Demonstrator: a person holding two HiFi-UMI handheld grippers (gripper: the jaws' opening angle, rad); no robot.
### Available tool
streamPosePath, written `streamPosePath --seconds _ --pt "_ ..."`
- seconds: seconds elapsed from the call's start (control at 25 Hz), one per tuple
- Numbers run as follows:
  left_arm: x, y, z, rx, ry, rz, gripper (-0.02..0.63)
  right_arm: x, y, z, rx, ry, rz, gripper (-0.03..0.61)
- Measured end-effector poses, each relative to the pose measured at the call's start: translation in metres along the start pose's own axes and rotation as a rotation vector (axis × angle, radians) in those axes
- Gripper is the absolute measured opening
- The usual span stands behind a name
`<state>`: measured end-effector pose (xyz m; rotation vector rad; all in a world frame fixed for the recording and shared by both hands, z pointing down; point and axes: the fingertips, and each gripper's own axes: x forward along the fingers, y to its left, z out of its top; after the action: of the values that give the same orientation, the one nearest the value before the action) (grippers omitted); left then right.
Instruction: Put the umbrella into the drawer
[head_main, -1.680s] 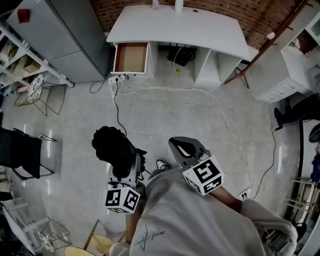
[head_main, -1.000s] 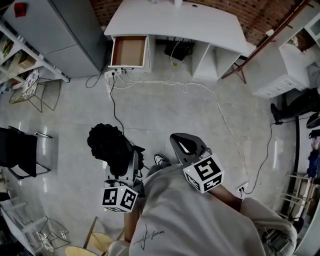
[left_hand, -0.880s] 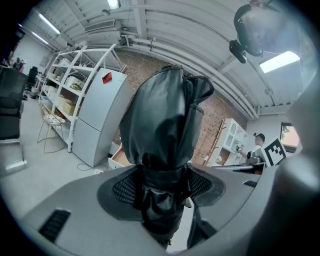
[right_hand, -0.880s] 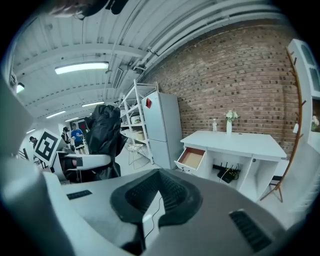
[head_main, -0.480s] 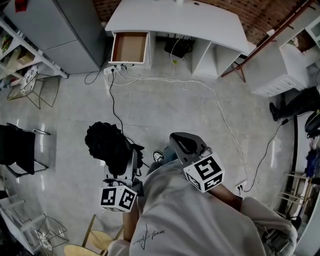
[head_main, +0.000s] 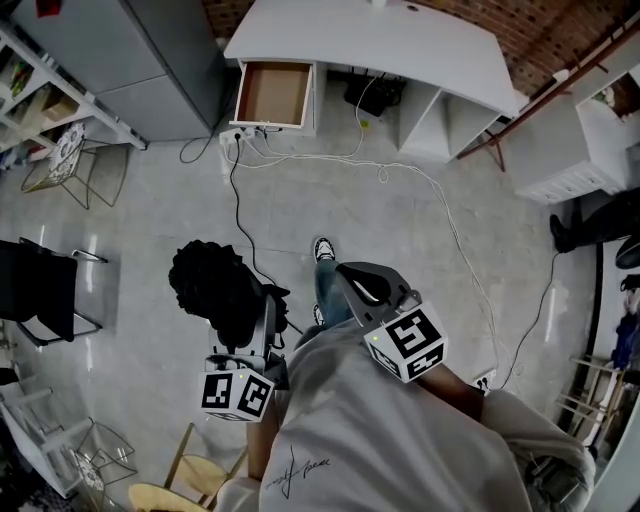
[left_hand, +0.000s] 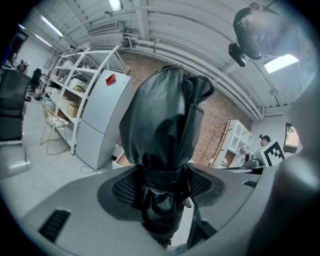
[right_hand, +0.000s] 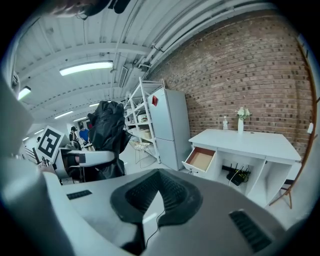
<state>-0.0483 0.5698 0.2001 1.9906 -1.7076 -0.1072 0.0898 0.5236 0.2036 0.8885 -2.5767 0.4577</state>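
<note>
Fingers (left_hand: 125, 189) of the left gripper (left_hand: 162, 187) are clamped on the black folded umbrella (left_hand: 165, 120), and its bunched top sticks out past the tips. The right gripper (right_hand: 159, 175) has its fingers pressed together with nothing in them. The open drawer (head_main: 272, 95) under the white desk (head_main: 370, 40) is well ahead of both sets of fingertips.

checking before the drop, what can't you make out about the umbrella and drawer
Lower end of the umbrella: left gripper view, hidden behind the left gripper; head view, under the gripper.
Back end of the drawer: head view, covered by the desk top.
Inside of the drawer: right gripper view, too small.
</note>
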Motion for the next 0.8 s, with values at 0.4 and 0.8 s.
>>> streamPosePath --seconds 0.4,0.8 --pt "0.06 0.022 0.033 0.007 0.003 -0.002 0.261 0.058 -0.039 0.03 0.005 0.004 0.013 0.009" --pt "0.129 0.037 0.071 0.011 0.012 0.006 0.261 0.11 -0.091 0.075 0.022 -0.008 0.027 0.009"
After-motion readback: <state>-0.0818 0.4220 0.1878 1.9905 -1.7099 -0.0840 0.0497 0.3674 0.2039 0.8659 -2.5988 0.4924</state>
